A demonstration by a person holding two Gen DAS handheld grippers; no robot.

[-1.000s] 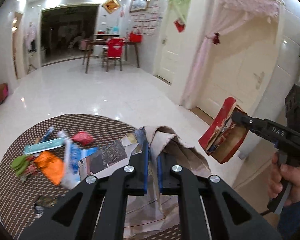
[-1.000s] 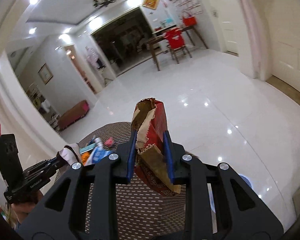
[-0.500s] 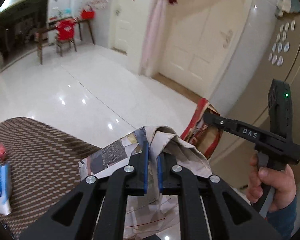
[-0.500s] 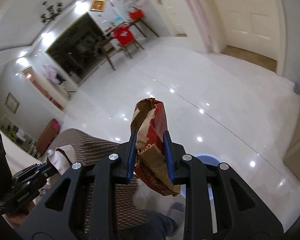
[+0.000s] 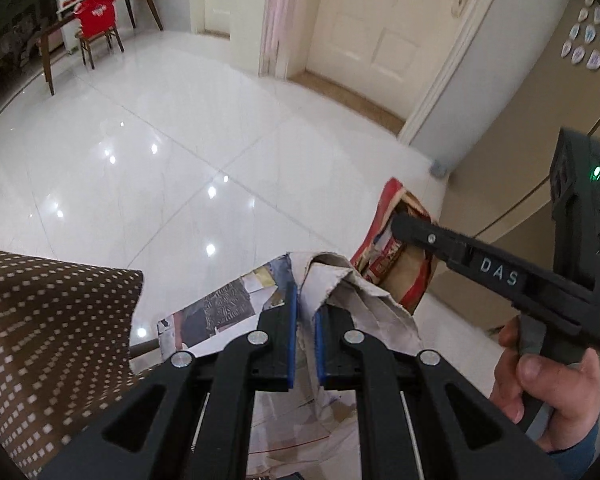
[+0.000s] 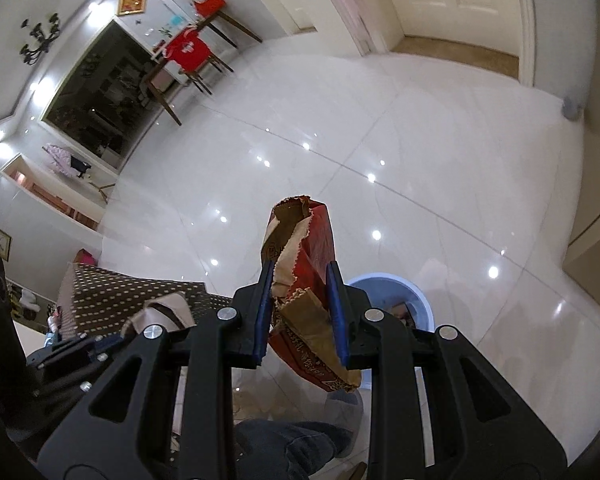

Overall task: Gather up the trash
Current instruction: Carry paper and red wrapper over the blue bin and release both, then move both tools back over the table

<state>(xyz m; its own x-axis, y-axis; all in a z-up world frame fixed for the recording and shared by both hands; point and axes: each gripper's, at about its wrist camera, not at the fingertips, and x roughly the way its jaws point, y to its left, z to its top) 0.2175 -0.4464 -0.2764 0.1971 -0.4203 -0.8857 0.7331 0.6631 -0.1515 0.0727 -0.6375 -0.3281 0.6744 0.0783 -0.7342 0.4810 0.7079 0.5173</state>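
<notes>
My left gripper (image 5: 305,312) is shut on a crumpled sheet of printed paper (image 5: 352,284) and holds it in the air past the table edge. My right gripper (image 6: 300,288) is shut on a torn red and brown paper bag (image 6: 304,248). That bag also shows in the left wrist view (image 5: 396,248), to the right of the paper. A blue trash bin (image 6: 412,296) stands on the floor just behind and below the right gripper, with some trash inside. The left gripper also shows in the right wrist view (image 6: 100,340) at lower left.
The table with a brown dotted cloth (image 5: 40,320) lies at lower left. White glossy floor tiles (image 5: 180,140) spread ahead. A cream door (image 5: 388,32) and a beige cabinet (image 5: 520,152) stand to the right. A dining table with a red chair (image 5: 98,16) is far off.
Both grippers have swung right, away from the table and its litter, and tilted down toward the floor. The blue bin has come into the right wrist view. Both grips are unchanged.
</notes>
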